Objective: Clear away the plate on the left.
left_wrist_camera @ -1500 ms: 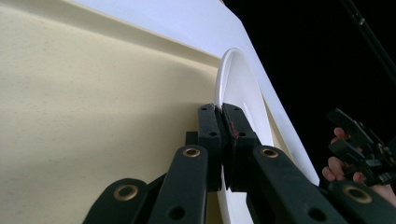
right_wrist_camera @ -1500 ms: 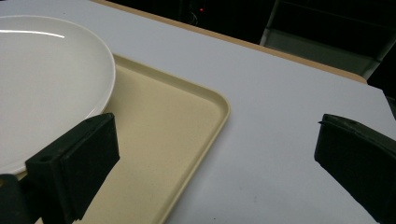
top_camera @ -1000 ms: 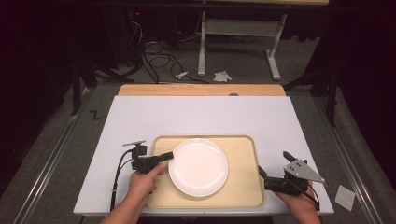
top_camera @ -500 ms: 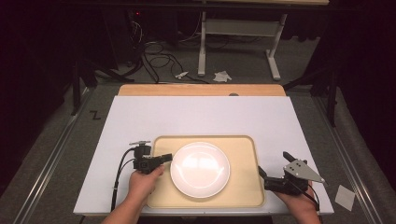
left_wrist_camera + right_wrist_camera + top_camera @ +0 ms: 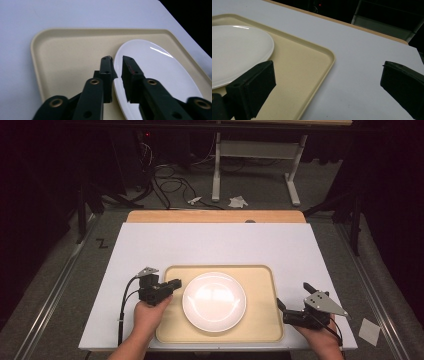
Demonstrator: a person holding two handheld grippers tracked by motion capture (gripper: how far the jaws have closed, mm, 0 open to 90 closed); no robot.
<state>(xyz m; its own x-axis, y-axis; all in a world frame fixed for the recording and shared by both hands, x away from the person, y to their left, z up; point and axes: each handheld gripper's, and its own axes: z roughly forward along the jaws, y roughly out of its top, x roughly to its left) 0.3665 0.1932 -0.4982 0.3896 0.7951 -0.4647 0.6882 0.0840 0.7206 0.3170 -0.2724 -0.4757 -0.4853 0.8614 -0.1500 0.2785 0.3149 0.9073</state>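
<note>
A round white plate (image 5: 214, 301) lies on a beige tray (image 5: 260, 280) near the table's front edge. My left gripper (image 5: 179, 283) is at the plate's left rim. In the left gripper view its jaws (image 5: 117, 58) straddle the rim of the plate (image 5: 160, 72) with a narrow gap, and the pads are not pressing on it. They have just been opening. The tray (image 5: 67, 55) stretches out beyond them. My right gripper (image 5: 293, 294) rests on the white table just right of the tray, open wide and holding nothing. Between its jaws (image 5: 326, 63) I see the tray's corner (image 5: 299, 65) and the plate (image 5: 234, 50).
The white table top (image 5: 215, 245) has a wooden strip (image 5: 215, 216) along its far edge. Beyond it are a dark floor with cables, desk legs (image 5: 295, 185) and scraps of paper (image 5: 237, 201). A white slip (image 5: 370, 331) lies on the floor at the right.
My left gripper has shifted slightly at the plate's left rim. The plate, the tray and my right gripper have stayed in place.
</note>
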